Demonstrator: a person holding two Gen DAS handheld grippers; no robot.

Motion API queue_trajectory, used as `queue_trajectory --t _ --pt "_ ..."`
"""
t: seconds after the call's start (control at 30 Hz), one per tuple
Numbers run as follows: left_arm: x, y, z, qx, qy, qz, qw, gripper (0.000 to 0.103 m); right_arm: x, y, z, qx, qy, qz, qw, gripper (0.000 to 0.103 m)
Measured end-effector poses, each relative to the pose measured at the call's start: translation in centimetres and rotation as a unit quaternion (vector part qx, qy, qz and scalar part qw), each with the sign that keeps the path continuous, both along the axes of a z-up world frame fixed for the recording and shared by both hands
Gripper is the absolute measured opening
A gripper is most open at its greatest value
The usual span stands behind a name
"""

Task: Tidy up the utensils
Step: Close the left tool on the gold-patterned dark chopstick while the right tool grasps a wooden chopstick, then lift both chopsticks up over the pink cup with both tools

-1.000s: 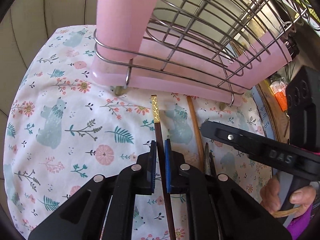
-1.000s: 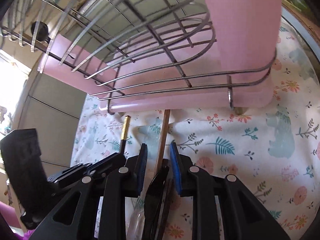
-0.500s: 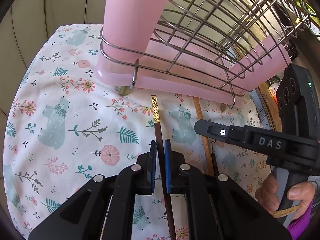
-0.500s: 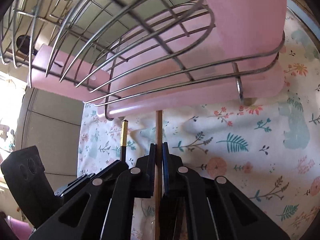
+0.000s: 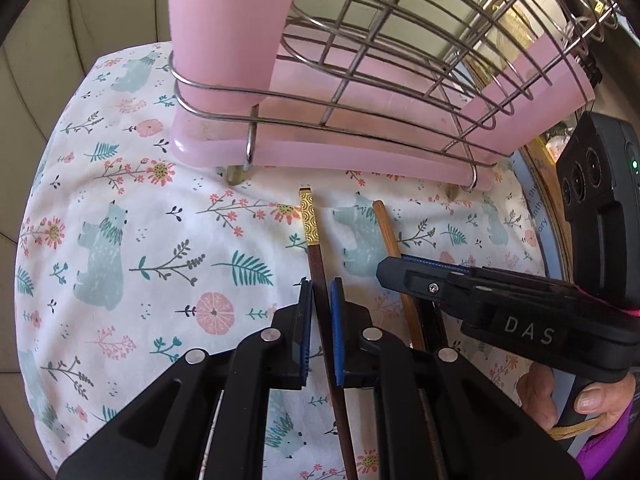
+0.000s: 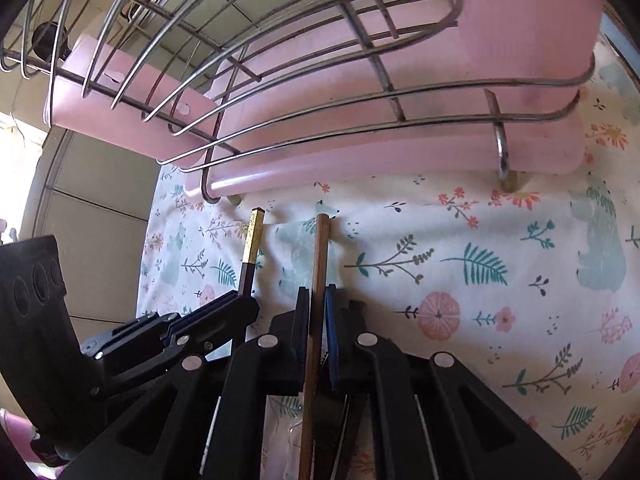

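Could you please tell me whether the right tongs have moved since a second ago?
Yes. The right tongs have just been closing, both jaws drawing inward onto the wooden chopstick that points at the pink rack.

My grippers [image 5: 320, 300]: black plastic w/ blue ribbed pads [image 5: 306, 320], silver screws. Right gripper [image 5: 404, 264] marked "DAS", green LED on top. My sleeve [image 5: 600, 456]: purple.

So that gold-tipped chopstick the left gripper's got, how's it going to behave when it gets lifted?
The gold-tipped chopstick looks straight and rigid, so it should lift without drooping. It is thin, so probably light. The left gripper pinches it partway along, with a long end past the pads, so it may pivot or slip if the finish is glossy.
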State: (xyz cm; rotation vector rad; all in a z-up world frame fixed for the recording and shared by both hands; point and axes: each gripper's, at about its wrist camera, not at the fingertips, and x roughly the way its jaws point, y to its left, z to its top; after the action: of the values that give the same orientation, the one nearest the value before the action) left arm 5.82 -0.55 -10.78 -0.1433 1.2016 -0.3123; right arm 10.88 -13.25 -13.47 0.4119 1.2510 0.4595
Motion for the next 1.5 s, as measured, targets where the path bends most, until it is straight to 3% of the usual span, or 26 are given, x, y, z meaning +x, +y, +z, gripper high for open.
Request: queue_trajectory --t 0.33,0.57,1.07,1.3,1.5 --pt "2.8 -0.7 -0.8 0.015 0.050 -0.014 0.9985 0.010 0.6 0.0 -0.6 0.012 0.004 0.008 1.000 0.008" --pt "2.4 0.7 -0.4 -0.011 0.042 0.005 0.9990 0.008 -0.2 -1.1 0.1 0.032 -0.015 0.000 0.999 0.007" --pt "-2.8 2.9 5.5 -0.060 -0.066 0.012 0.9959 0.006 -4.3 -3.9 5.5 0.055 -0.090 -0.008 0.994 0.007" --pt "-5.9 3.9 9.7 -0.070 -0.169 0.027 0.9828 0.006 -7.4 -6.1 9.9 0.063 -0.166 -0.023 0.984 0.006" --pt "-7.4 5.0 12.1 -0.088 -0.227 0.049 0.9686 0.005 -9.4 -8.3 12.9 0.075 -0.222 -0.044 0.971 0.006"
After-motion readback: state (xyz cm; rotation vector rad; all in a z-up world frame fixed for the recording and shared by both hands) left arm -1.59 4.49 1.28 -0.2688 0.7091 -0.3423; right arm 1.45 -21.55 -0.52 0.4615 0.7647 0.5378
